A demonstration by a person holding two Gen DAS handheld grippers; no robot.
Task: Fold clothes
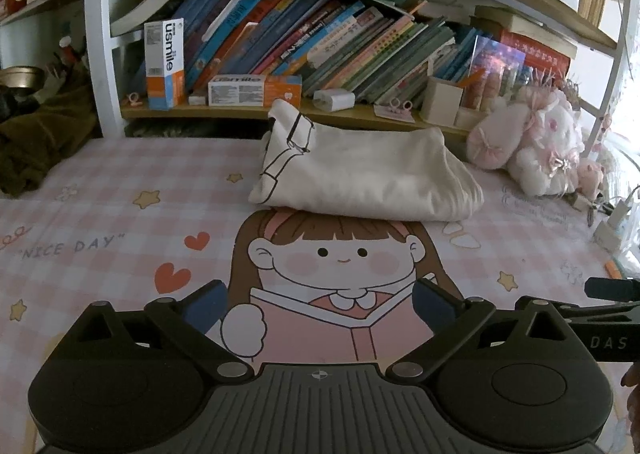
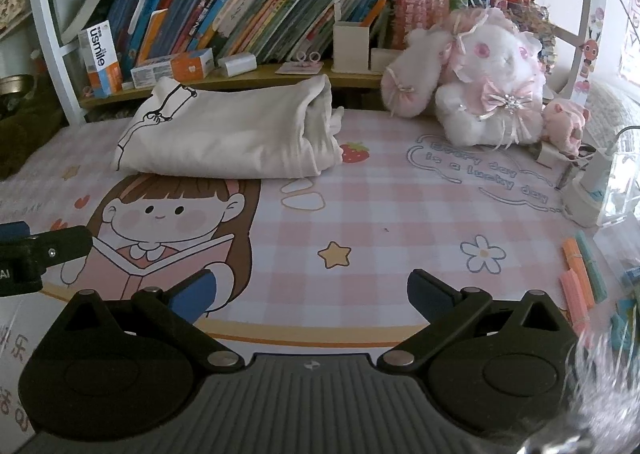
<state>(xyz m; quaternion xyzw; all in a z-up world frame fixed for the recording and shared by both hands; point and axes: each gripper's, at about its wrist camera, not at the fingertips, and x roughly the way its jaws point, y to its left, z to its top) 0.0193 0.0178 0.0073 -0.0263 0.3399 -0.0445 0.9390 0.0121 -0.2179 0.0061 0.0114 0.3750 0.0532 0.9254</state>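
folded garment (image 1: 360, 178) hides its sleeves; print partly tucked under.

You could read "usmile" on the upright white-and-orange box (image 1: 164, 63) at the shelf's left end, and the same brand, fainter, on the flat box (image 1: 253, 90) lying beside it. The pink checked sheet (image 2: 360, 214) carried "NICE DAY" near its left edge and "Every day is a lucky day" toward its right edge. The right claw (image 2: 312, 292) arm showed "DAS" in your left view. Book spine titles were too blurred to read.
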